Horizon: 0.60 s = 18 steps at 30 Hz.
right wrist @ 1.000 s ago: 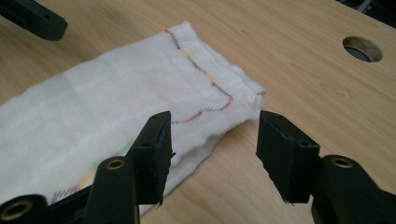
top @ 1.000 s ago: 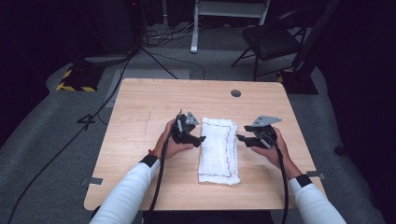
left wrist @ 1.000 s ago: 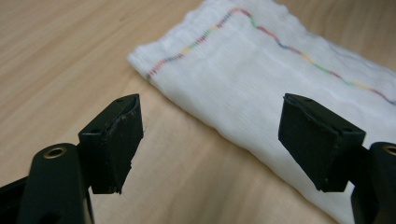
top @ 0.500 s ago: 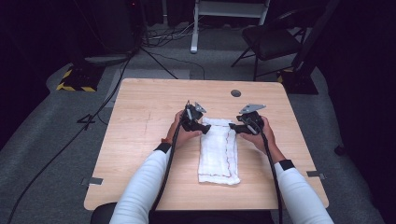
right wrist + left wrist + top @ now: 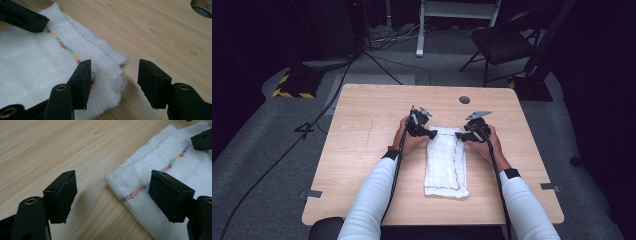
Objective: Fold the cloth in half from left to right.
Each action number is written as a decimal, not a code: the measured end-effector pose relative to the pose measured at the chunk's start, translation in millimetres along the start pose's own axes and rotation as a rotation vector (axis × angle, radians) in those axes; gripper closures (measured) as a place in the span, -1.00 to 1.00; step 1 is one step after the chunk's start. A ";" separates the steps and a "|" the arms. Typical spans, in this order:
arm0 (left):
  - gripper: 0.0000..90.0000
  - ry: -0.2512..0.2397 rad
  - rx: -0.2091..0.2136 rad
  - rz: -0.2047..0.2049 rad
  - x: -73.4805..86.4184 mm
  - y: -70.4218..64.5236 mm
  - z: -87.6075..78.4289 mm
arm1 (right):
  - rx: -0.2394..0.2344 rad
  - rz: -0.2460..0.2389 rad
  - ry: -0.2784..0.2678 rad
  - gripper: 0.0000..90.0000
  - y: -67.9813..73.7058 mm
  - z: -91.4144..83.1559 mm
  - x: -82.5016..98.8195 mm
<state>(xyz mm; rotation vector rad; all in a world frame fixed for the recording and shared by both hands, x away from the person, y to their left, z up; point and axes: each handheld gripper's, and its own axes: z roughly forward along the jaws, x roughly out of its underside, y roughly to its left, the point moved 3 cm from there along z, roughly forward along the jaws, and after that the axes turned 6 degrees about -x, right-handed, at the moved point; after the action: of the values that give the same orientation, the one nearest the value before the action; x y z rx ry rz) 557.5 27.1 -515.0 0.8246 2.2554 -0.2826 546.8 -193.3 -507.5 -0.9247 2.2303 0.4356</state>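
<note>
Two grippers sit low at the far end of the white cloth [image 5: 445, 161], which lies folded lengthwise near the middle of the table [image 5: 362, 150]. My left gripper [image 5: 112, 195] has its jaws spread, straddling the cloth's far left corner, one jaw over bare wood, one above the fabric (coloured zigzag stitching runs beneath it). My right gripper [image 5: 113, 82] is spread too, straddling the far right corner; neither pinches anything yet.

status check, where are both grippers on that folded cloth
Left gripper open, straddling a far corner of the white cloth. Right gripper open at the other far corner. Cloth flat, folded, ungripped. Nothing in the way.
</note>
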 end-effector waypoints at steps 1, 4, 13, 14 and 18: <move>-0.48 0.000 0.000 0.004 0.3 -0.6 1.4 | -0.001 -0.002 0.002 0.05 0.3 0.8 0.2; -0.46 0.012 0.011 0.008 0.8 -1.2 3.5 | 0.001 -0.014 0.009 0.08 1.2 3.1 0.4; -0.46 -0.002 0.025 0.014 2.0 -0.5 5.5 | 0.004 0.021 0.003 -0.05 -3.4 9.7 -3.4; -0.46 -0.005 0.027 0.017 2.3 -0.5 5.6 | -0.004 0.034 0.007 -0.06 -5.2 10.3 -4.1; -0.45 -0.013 0.035 0.027 3.3 0.2 5.6 | -0.026 0.077 0.015 0.01 -9.0 12.9 -6.2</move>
<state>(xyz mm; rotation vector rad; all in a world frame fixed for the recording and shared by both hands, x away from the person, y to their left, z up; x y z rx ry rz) 558.9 26.5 -521.3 0.8677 2.2316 -0.3145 562.5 -189.6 -512.8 -0.8595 2.2848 0.4951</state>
